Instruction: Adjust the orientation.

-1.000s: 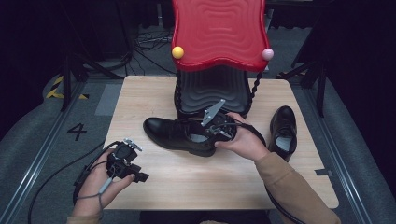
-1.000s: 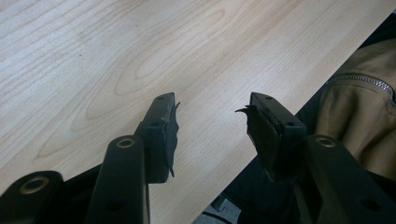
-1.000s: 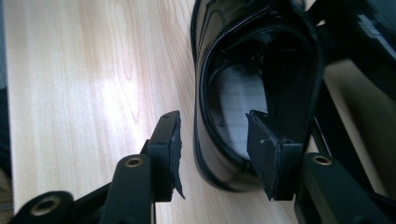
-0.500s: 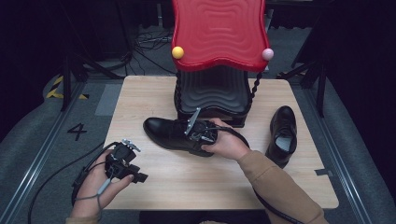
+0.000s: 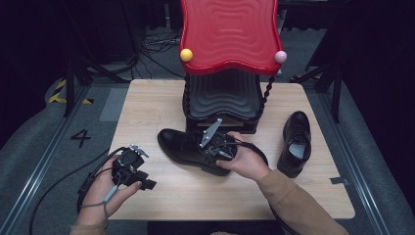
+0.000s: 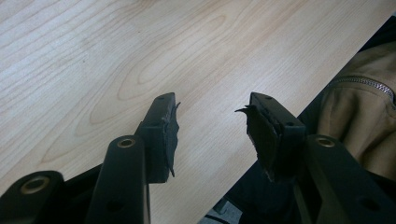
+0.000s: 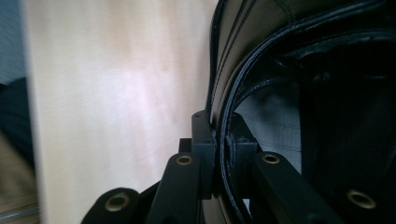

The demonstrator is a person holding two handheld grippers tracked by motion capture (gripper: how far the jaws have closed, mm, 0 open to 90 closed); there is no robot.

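Dark surroundings and grey flooring are seen around a pale wooden table (image 5: 161, 103), on whose far middle a red-and-black wavy stand (image 5: 227, 34) is set. Just in front of that stand's black base, near the table's centre, a black leather shoe (image 5: 183, 147) is laid with its toe toward the left of the high view. Its collar (image 7: 224, 126) is pinched by the right gripper (image 5: 215, 147): in the right gripper view one jaw is pressed against the outside of the leather rim and the other against the inside, with the grey lining (image 7: 275, 121) visible beyond. These jaws have just been closing, and the shoe's rim is clamped between them. The gripper is carried by the right hand (image 5: 247, 161), whose tan sleeve (image 5: 293, 200) is brought in from the bottom right of the high view.

A second black shoe (image 5: 296, 142) is placed well apart, near the table's right edge, with its toe pointed away from the person and its pale insole exposed.

Near the table's front left corner, the left gripper (image 5: 129, 166) is held by the left hand (image 5: 105, 188), with its cable trailed off toward the floor. In the left gripper view (image 6: 210, 128), its jaws are held apart, nothing is gripped between the worn pads (image 6: 170, 135), and bare wood grain is seen beyond them.
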